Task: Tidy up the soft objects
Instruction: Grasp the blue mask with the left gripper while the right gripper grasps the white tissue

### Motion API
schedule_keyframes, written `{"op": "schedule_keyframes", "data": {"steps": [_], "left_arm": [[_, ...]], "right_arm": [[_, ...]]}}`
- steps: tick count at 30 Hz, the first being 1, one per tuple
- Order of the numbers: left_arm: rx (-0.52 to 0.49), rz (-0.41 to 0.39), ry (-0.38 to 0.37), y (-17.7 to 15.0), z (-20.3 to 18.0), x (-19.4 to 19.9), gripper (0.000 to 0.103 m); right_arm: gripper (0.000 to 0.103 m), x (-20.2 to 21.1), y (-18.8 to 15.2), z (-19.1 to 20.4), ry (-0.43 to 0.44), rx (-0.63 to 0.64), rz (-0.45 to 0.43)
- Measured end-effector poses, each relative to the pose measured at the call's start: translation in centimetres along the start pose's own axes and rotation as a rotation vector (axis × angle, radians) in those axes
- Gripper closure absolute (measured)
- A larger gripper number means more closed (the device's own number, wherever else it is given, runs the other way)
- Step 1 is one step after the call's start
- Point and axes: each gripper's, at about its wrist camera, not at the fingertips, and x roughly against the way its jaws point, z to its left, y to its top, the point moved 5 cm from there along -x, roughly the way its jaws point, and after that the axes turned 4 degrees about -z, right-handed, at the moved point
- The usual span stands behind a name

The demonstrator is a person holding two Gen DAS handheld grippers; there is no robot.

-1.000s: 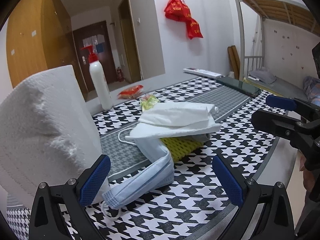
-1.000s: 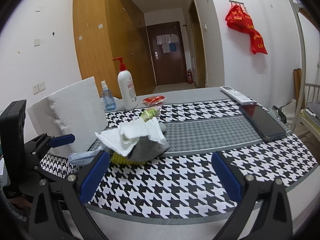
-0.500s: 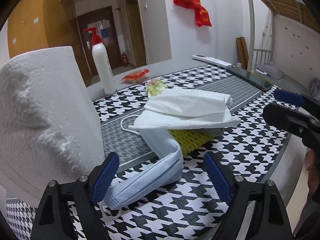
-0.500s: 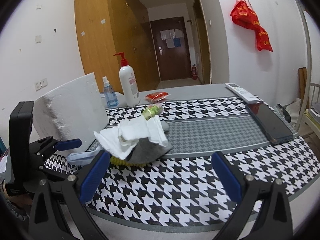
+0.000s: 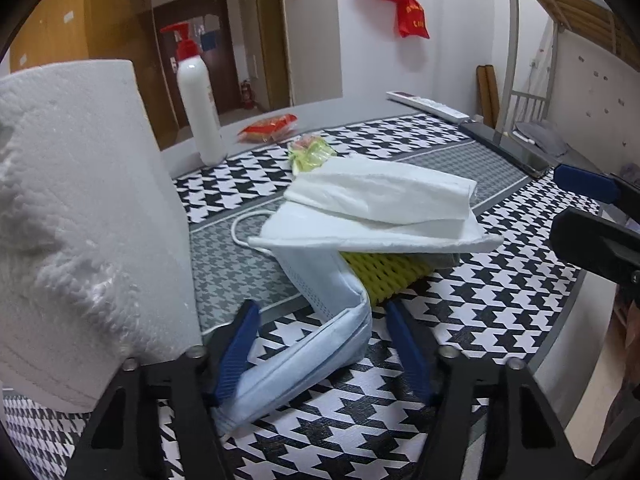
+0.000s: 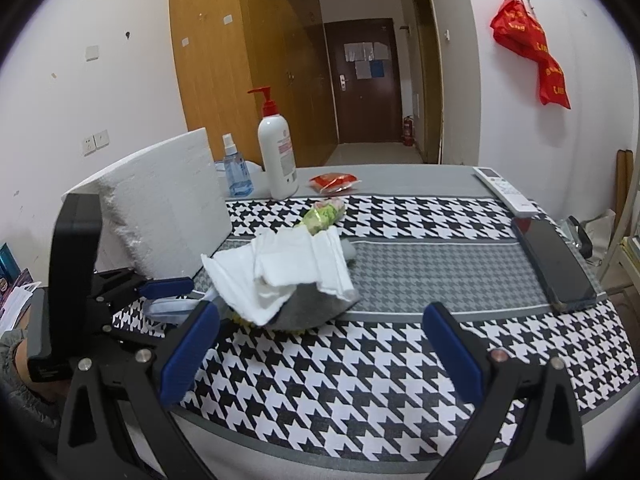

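A light blue face mask (image 5: 320, 320) trails out of a pile on the houndstooth cloth (image 5: 500, 292). The pile holds folded white tissue (image 5: 380, 196), a white mask (image 5: 360, 236), a yellow mesh piece (image 5: 384, 272) and a grey cloth (image 6: 312, 308). My left gripper (image 5: 322, 350) straddles the blue mask's near end and its jaws are closing. The left pad (image 5: 236, 352) is at the mask, while the right pad (image 5: 408, 348) stands just clear of it. My right gripper (image 6: 322, 348) hangs open over the cloth in front of the pile, holding nothing.
A big paper towel roll (image 5: 80, 220) stands close on the left gripper's left. Behind the pile are a green wrapped item (image 5: 310, 154), a pump bottle (image 5: 198, 108), a spray bottle (image 6: 236, 172) and a red packet (image 5: 268, 128). A phone (image 6: 556, 264) and remote (image 6: 504, 190) lie at the right.
The left gripper has come in lower and closer over the blue mask, and its jaws have narrowed around it. The right gripper has stayed almost still and open.
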Motion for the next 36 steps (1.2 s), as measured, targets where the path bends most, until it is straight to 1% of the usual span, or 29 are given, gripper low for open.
{"op": "schedule_keyframes", "data": {"steps": [2, 6, 12, 14, 17, 22, 24, 26, 29, 36], "left_arm": [[0.012, 0.008, -0.009, -0.2, 0.1, -0.1, 0.046], [0.021, 0.008, -0.033, -0.3, -0.1, 0.0, 0.051], [0.035, 0.015, -0.054, -0.3, -0.2, 0.1, 0.066], [0.034, 0.011, -0.055, -0.4, -0.2, 0.3, 0.073], [0.049, 0.009, -0.063, -0.4, -0.2, 0.5, 0.08], [0.065, -0.015, -0.09, -0.4, -0.3, 1.3, 0.086], [0.076, -0.025, -0.09, -0.4, -0.1, 1.4, 0.087], [0.093, -0.024, -0.084, -0.3, 0.2, 1.3, 0.093], [0.111, -0.028, -0.092, -0.2, 0.3, 1.2, 0.096], [0.105, -0.053, -0.1, -0.2, 0.0, 1.9, 0.098]], "right_arm": [[0.0, -0.1, 0.0, 0.0, -0.005, 0.008, 0.016], [0.0, -0.7, 0.3, 0.2, -0.005, 0.025, 0.035], [0.0, -2.2, 0.9, 0.7, 0.015, 0.042, 0.062], [0.0, -2.7, 1.1, 0.9, 0.019, 0.049, 0.072], [0.0, -3.3, 1.5, 1.4, 0.029, 0.069, 0.078], [0.0, -4.5, 2.1, 2.3, 0.041, 0.104, 0.094], [0.0, -4.9, 2.3, 2.6, 0.054, 0.114, 0.098], [0.0, -5.3, 2.5, 2.6, 0.063, 0.113, 0.103], [0.0, -5.7, 2.6, 2.6, 0.062, 0.123, 0.113], [0.0, -6.3, 2.4, 2.5, 0.078, 0.13, 0.13]]}}
